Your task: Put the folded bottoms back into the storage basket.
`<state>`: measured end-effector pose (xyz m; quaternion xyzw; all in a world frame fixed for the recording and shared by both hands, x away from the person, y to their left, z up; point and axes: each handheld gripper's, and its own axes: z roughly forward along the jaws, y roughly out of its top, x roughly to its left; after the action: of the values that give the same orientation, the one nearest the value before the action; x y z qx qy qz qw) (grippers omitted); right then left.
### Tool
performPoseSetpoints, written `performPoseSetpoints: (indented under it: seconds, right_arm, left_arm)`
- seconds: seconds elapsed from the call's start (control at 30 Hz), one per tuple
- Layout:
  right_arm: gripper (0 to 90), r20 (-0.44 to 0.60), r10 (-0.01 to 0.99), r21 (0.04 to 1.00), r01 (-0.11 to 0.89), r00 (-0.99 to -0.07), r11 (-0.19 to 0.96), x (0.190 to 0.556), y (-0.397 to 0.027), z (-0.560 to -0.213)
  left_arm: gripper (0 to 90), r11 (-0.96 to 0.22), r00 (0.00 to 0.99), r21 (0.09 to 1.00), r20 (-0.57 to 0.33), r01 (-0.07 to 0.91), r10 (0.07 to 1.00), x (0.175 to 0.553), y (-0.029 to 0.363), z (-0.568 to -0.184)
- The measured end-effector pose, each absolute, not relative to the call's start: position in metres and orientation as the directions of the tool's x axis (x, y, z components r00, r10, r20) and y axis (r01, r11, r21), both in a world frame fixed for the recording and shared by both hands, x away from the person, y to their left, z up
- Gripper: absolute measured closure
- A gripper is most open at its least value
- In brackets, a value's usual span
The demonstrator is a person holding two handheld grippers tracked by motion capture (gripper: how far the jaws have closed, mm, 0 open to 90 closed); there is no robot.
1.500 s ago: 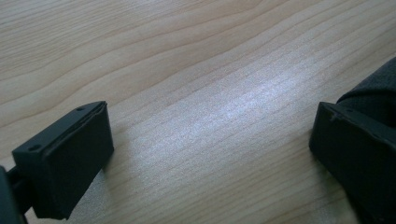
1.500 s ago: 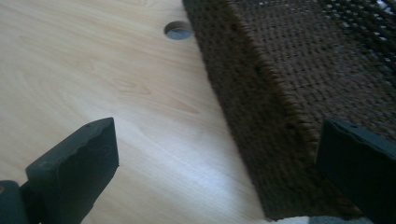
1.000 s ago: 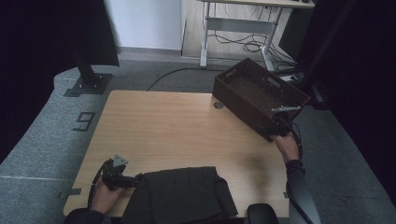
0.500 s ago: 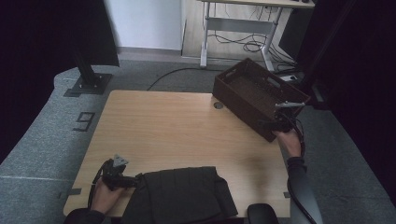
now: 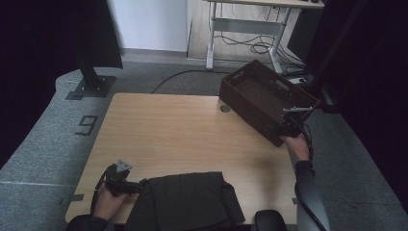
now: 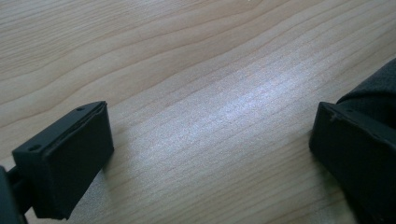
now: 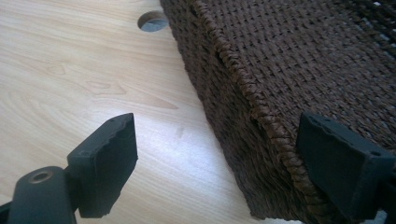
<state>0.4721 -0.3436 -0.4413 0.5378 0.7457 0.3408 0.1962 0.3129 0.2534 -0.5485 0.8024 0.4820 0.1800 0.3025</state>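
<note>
The brown woven basket (image 5: 267, 100) stands tilted at the worktop's (image 5: 183, 134) far right corner, its near wall between the right tool's (image 7: 217, 163) open jaws, while the left tool (image 6: 210, 154), open, rests beside the dark cloth (image 5: 187, 202).

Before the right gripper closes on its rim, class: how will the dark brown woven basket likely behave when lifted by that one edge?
The dark brown woven basket will probably feel light for its size, since it looks empty. Its braided rim offers texture, so slipping seems unlikely. Already tilted on the wooden table, and straddled near one corner by the right gripper, it may swing or tip.
</note>
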Motion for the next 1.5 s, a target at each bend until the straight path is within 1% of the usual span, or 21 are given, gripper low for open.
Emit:
performPoseSetpoints:
  seconds: [0.2, 0.27, 0.3, 0.37, 0.4, 0.53, 0.73, 0.9, 1.0, 1.07, 1.13, 1.2, 1.5]
  right_arm:
    - [12.8, 0.134, 0.905, 0.711, 0.676, -0.403, 0.196, 0.47, -0.338, -0.441]
    - [16.0, 0.138, 0.9, 0.707, 0.678, -0.413, 0.202, 0.47, -0.335, -0.441]
    - [18.5, 0.134, 0.9, 0.706, 0.678, -0.415, 0.207, 0.47, -0.333, -0.441]
    - [27.5, 0.125, 0.899, 0.701, 0.678, -0.42, 0.22, 0.47, -0.33, -0.442]
    - [33.7, 0.126, 0.899, 0.701, 0.679, -0.419, 0.218, 0.47, -0.329, -0.442]
    - [50.4, 0.139, 0.9, 0.698, 0.686, -0.414, 0.208, 0.47, -0.327, -0.442]
    - [65.4, 0.144, 0.898, 0.699, 0.685, -0.416, 0.205, 0.467, -0.323, -0.443]
    - [72.2, 0.142, 0.9, 0.701, 0.684, -0.412, 0.202, 0.465, -0.316, -0.445]
    - [78.3, 0.145, 0.894, 0.701, 0.681, -0.424, 0.209, 0.463, -0.312, -0.446]
    - [78.5, 0.167, 0.886, 0.704, 0.682, -0.432, 0.2, 0.462, -0.309, -0.448]
    - [78.4, 0.168, 0.885, 0.703, 0.682, -0.435, 0.201, 0.46, -0.304, -0.448]
    - [78.3, 0.15, 0.886, 0.702, 0.679, -0.438, 0.216, 0.458, -0.3, -0.447]
    - [77.8, 0.139, 0.879, 0.701, 0.672, -0.456, 0.238, 0.447, -0.288, -0.447]
  left_arm:
    - [0.0, -0.352, 0.47, 0.659, -0.003, 0.665, 0.883, 0.313, 0.253, -0.549]
    - [0.0, -0.352, 0.47, 0.659, -0.003, 0.665, 0.882, 0.313, 0.253, -0.549]
    - [0.0, -0.352, 0.47, 0.659, -0.003, 0.665, 0.883, 0.313, 0.253, -0.549]
    - [0.0, -0.352, 0.47, 0.659, -0.003, 0.665, 0.882, 0.313, 0.253, -0.549]
    - [0.0, -0.352, 0.47, 0.659, -0.003, 0.665, 0.882, 0.313, 0.253, -0.549]
    - [0.0, -0.352, 0.47, 0.659, -0.003, 0.665, 0.882, 0.313, 0.253, -0.549]
    - [0.0, -0.352, 0.47, 0.659, -0.003, 0.665, 0.882, 0.313, 0.253, -0.549]
    - [0.0, -0.352, 0.47, 0.659, -0.003, 0.665, 0.883, 0.313, 0.253, -0.549]
    - [0.0, -0.352, 0.47, 0.659, -0.003, 0.665, 0.882, 0.313, 0.253, -0.549]
    - [0.0, -0.352, 0.47, 0.659, -0.003, 0.665, 0.883, 0.313, 0.253, -0.549]
    - [0.0, -0.352, 0.47, 0.659, -0.003, 0.665, 0.882, 0.313, 0.253, -0.549]
    - [0.0, -0.352, 0.47, 0.659, -0.003, 0.665, 0.882, 0.313, 0.253, -0.549]
    - [0.0, -0.352, 0.47, 0.659, -0.003, 0.665, 0.883, 0.313, 0.253, -0.549]
